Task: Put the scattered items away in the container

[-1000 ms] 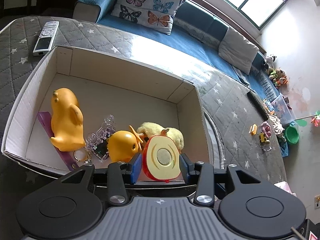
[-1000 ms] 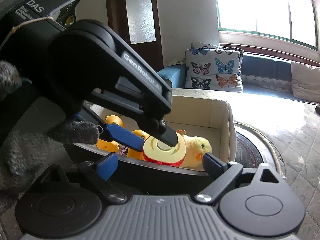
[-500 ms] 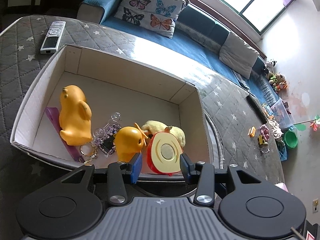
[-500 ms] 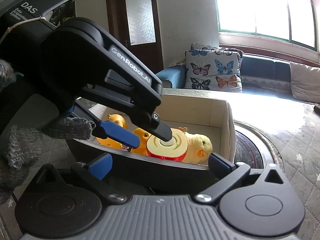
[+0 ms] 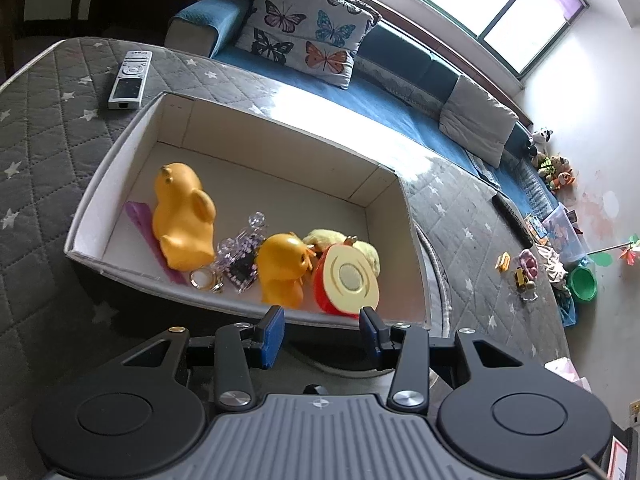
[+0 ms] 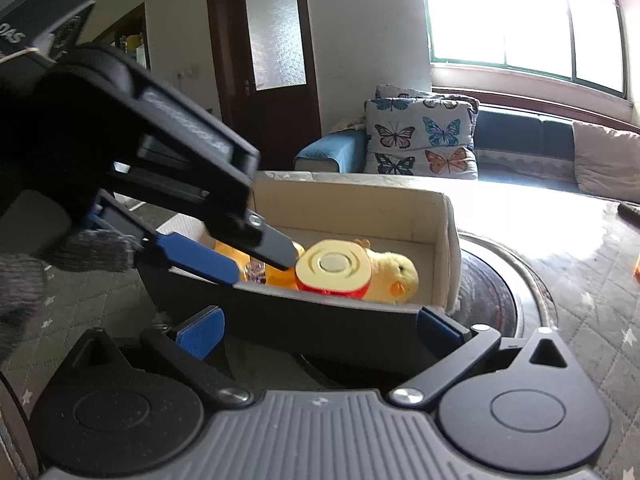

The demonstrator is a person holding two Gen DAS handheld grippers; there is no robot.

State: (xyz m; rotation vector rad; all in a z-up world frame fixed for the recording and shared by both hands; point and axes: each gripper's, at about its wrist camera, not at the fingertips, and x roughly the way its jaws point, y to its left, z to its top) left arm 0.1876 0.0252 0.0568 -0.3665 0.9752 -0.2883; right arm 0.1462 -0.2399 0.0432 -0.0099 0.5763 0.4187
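Observation:
A white cardboard box (image 5: 132, 148) sits on the grey quilted surface. Inside lie a red and cream toy apple half (image 5: 346, 280), two orange ducks (image 5: 182, 216) (image 5: 282, 274), a yellow plush chick (image 5: 370, 254), a purple keychain (image 5: 240, 256) and a purple strip (image 5: 140, 220). My left gripper (image 5: 322, 336) is open and empty, just outside the box's near wall, apart from the apple half. In the right wrist view the box (image 6: 448, 232), apple half (image 6: 332, 268) and chick (image 6: 394, 274) show, with the left gripper (image 6: 256, 252) above them. My right gripper (image 6: 320, 330) is open and empty outside the box.
A silver remote (image 5: 130, 80) lies on the quilt behind the box. A blue sofa with a butterfly cushion (image 5: 304, 36) stands beyond. Small toys (image 5: 524, 268) and a green bowl (image 5: 582, 284) lie at the far right. A round dark mat (image 6: 492, 292) lies beside the box.
My left gripper opened, let the apple half drop into the box beside the duck, and drew back out over the near wall. The right gripper barely moved.

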